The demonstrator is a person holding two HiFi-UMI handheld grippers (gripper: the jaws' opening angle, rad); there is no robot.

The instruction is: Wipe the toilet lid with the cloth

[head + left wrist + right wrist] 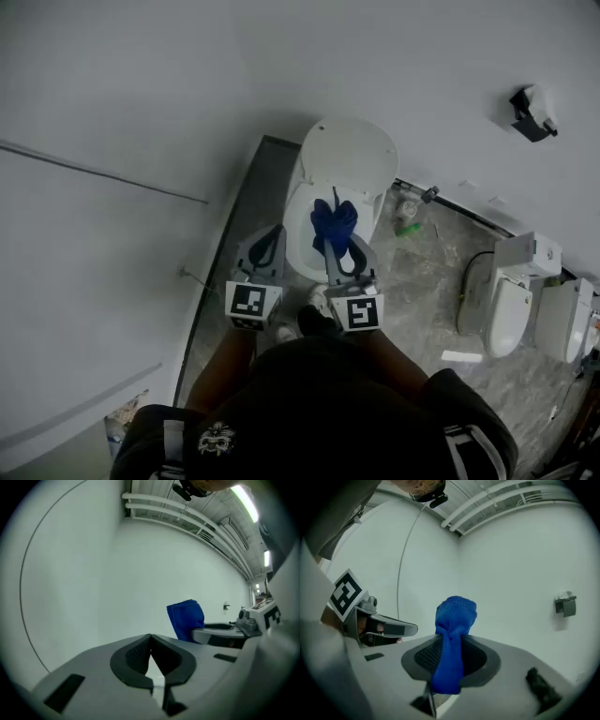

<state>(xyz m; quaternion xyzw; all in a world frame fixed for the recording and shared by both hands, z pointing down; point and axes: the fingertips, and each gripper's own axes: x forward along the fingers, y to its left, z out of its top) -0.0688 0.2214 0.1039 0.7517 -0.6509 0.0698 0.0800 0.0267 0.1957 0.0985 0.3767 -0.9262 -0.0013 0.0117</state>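
A white toilet [333,202] stands against the wall with its lid [349,155] raised. My right gripper [335,246] is shut on a blue cloth [333,223], which sticks up bunched between the jaws [452,639] above the bowl. In the left gripper view the same blue cloth [186,619] shows off to the right. My left gripper [272,246] hovers to the left of the bowl, its jaws closed tip to tip with nothing between them [151,641]. Both grippers point roughly level toward the white wall.
A second white toilet [514,300] and another fixture [572,319] stand at the right on the grey marbled floor. A green bottle [408,229] lies near a pipe behind the toilet. A paper holder [532,112] hangs on the wall. A grey floor strip [230,253] runs along the left.
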